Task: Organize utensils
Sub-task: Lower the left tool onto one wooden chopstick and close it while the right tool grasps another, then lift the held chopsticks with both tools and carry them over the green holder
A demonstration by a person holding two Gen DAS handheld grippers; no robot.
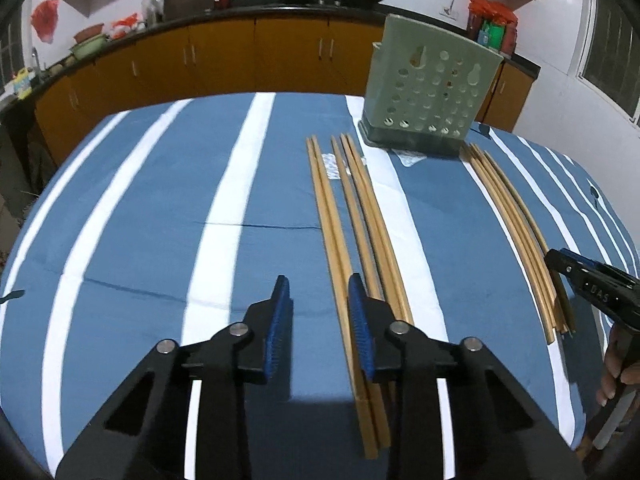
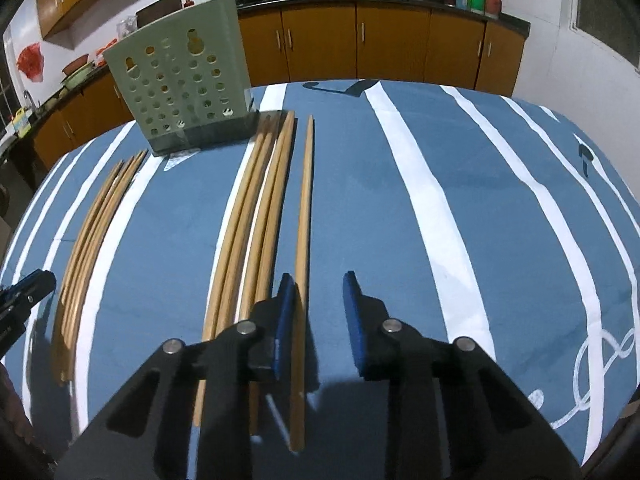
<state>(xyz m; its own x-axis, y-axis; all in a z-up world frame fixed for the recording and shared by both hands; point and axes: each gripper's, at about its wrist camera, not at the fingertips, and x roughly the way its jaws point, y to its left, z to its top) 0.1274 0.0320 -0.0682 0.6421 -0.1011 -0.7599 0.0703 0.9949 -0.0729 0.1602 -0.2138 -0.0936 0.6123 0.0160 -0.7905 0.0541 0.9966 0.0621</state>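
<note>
left gripper (image 1: 319, 292) jaws apart, empty, over tablecloth (image 1: 160, 208) beside left chopstick bundle (image 1: 356, 216). right gripper (image 2: 318, 292) likewise parted, empty (single chopstick (image 2: 305, 216) between its fingers). green holder (image 2: 184, 84) stands beyond.

To the left of my left hand-held gripper (image 1: 318, 292) the blue-and-white striped tabletop (image 1: 160, 220) lies open. Two bundles of long wooden chopsticks (image 1: 360, 216) bar the middle, and the pale green perforated plastic utensil holder (image 1: 430, 92) stands at the far end.
</note>
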